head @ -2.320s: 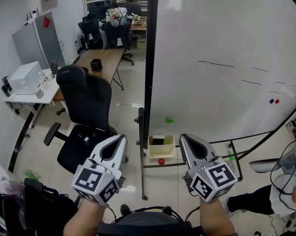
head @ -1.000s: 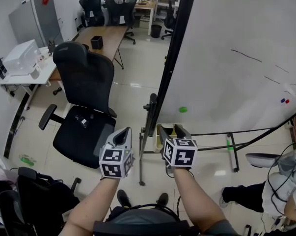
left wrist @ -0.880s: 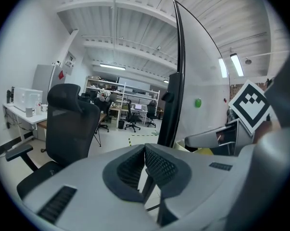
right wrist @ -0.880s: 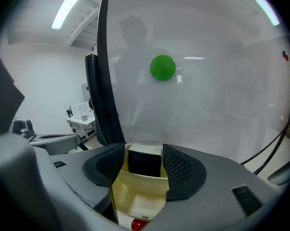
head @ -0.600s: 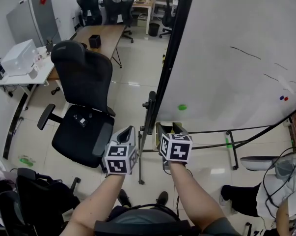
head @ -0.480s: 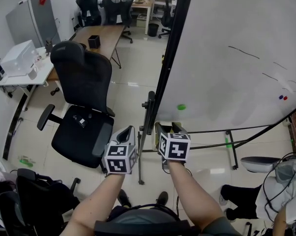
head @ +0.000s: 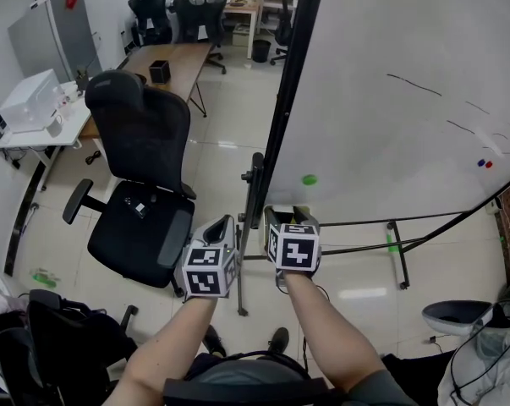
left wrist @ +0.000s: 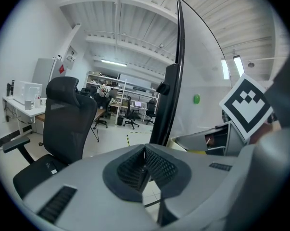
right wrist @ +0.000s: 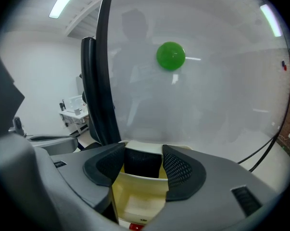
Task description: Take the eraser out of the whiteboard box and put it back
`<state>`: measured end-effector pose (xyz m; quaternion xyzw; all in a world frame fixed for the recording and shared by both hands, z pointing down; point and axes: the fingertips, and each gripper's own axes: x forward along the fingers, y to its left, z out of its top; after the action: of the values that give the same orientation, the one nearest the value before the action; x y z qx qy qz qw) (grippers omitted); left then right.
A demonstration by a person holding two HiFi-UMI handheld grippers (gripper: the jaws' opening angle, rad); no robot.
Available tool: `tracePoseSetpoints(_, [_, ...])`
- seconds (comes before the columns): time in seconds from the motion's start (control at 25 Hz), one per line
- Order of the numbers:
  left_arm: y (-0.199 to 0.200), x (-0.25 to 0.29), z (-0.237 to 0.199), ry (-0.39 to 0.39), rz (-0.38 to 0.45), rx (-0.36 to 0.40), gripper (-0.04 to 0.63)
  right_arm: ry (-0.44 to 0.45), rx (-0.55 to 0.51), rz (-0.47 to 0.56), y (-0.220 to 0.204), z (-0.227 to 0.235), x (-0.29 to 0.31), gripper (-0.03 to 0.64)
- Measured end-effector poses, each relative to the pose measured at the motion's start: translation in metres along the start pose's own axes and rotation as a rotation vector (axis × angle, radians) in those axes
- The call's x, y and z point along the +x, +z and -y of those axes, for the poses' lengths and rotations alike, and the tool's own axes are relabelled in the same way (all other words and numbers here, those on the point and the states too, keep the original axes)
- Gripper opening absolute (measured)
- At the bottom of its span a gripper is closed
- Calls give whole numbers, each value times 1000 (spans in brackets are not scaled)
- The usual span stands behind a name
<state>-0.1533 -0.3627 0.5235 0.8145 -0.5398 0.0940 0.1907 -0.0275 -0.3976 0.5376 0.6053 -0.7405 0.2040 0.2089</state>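
Right gripper view showed the right gripper [right wrist: 143,153] jaws wide apart, flanking the black eraser [right wrist: 142,166] inside the whiteboard box [right wrist: 134,192]. The left gripper [left wrist: 145,152], beside the box, had its jaws together, empty.

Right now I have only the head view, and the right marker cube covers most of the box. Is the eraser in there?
Observer: Yes. The right gripper view shows a black eraser standing at the far end of the cream box.
Operator: Is the right claw gripping it?
Observer: No. The right claw is open, with its jaws wide apart and framing the eraser. The pads are not pressing on it.
Operator: And the left claw?
Observer: The left claw is shut, with nothing between its jaws.
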Motion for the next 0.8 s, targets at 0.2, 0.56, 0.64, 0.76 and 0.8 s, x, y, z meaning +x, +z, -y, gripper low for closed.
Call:
tracePoseSetpoints(0.2, [-3, -3, 1, 2, -21, 21, 23, 30, 8, 17, 2, 0, -3, 270])
tracePoseSetpoints(0.56, [66, -47, 34, -57, 125, 47, 23, 128, 16, 225, 66, -11, -78, 270])
tracePoseSetpoints(0.64, [85, -61, 42, -66, 157, 69, 23, 150, 19, 278, 81, -11, -101, 270])
tracePoseSetpoints(0.76, [111, -83, 52, -89, 195, 82, 22, 190, 29, 351, 101, -12, -137, 270])
tracePoseSetpoints(0.8, [118, -90, 55, -97, 206, 81, 21, 201, 29, 375, 107, -11, -150, 270])
